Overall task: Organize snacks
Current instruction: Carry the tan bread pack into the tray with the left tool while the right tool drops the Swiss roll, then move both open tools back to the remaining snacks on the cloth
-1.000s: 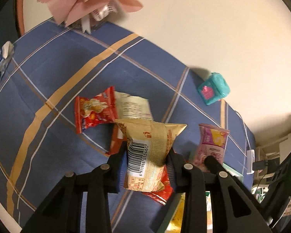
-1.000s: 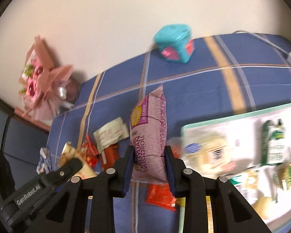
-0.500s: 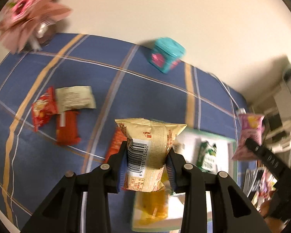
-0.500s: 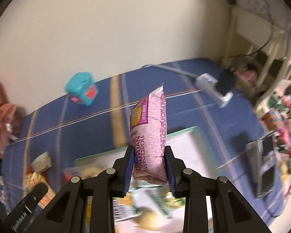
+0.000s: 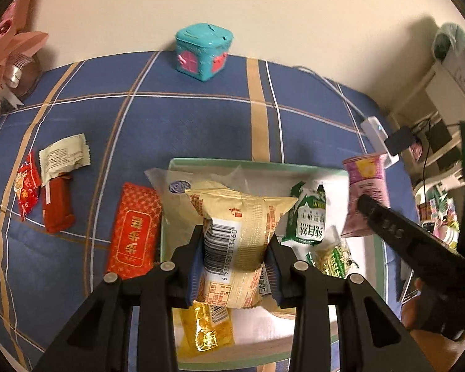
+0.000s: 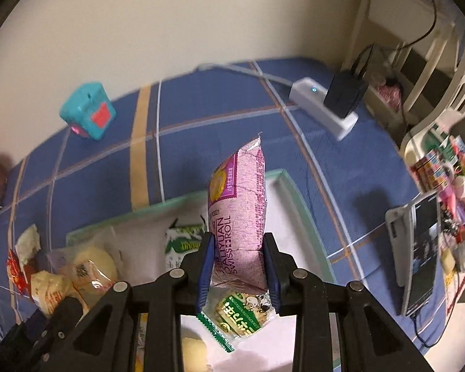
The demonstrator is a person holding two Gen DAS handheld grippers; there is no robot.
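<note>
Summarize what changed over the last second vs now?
Both claws carried their packets from over the loose snacks to above the tray. Left claw stays clamped on the gold packet, right claw on the pink Swiss roll. Nothing released.

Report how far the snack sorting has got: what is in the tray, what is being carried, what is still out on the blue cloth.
Done: several packets already lie in the green-rimmed tray, among them a green milk packet and a yellow one.
In hand: the left gripper holds a gold snack pack and the right gripper a pink Swiss roll packet, both over the tray.
Left: the red patterned packet, a red bar, a beige wrapper and a small red packet.
</note>
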